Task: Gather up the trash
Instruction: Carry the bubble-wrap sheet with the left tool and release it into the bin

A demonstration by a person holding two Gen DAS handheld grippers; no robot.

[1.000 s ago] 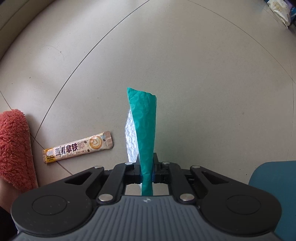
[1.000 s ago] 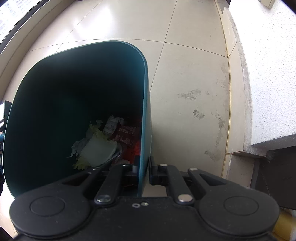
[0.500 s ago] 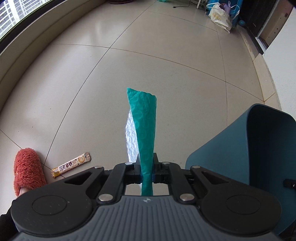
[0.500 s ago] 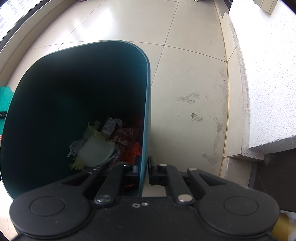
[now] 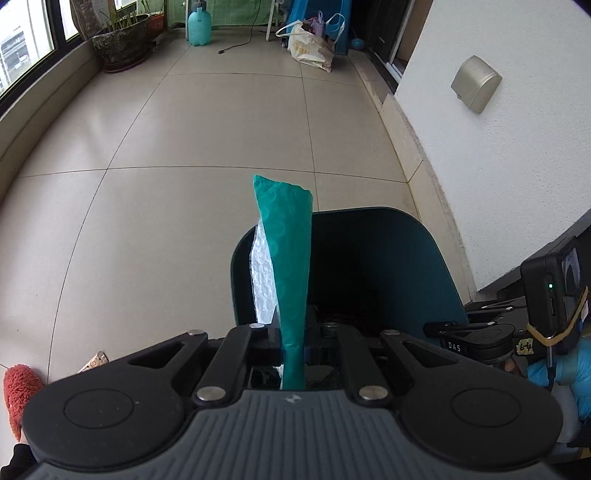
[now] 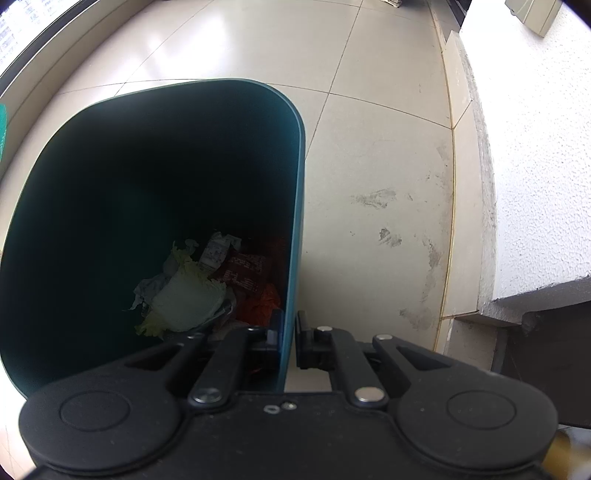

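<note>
Two grippers: both clamped, each on its own thing, and both at the bin.
Landmark: teal trash bin (image 5: 373, 258), standing on the tiled floor (image 5: 177, 122) close to the white wall (image 5: 498, 140).
Left gripper (image 5: 293, 345): fingers pinched tight on the lower end of a teal bubble mailer (image 5: 290, 251); no gap shows beside the mailer.
Teal bubble mailer: stands up out of the closed fingers, its white bubble lining (image 5: 262, 277) showing on the left edge; in the left wrist view it overlaps the bin's left rim, held above the bin's near side.
Right gripper (image 6: 287, 341): fingers closed on the bin's right-hand wall (image 6: 291, 258), one finger inside the bin, the other outside.
Bin contents: a pale cabbage leaf (image 6: 184, 301), crumpled white paper (image 6: 218, 249) and a dark red wrapper (image 6: 243, 273), lying at the bottom near the gripped wall.
Person: a blue-gloved hand (image 5: 561, 373) behind the right gripper's body, to the right of the bin.
Left of the bin, on the floor: a snack wrapper (image 5: 94, 362), only its tip showing, and a red fuzzy slipper (image 5: 18, 391).
Beyond the bin: bare tiles, then a shopping bag (image 5: 308, 48), a teal spray bottle (image 5: 197, 24) and a potted plant (image 5: 120, 44) at the far end.
</note>
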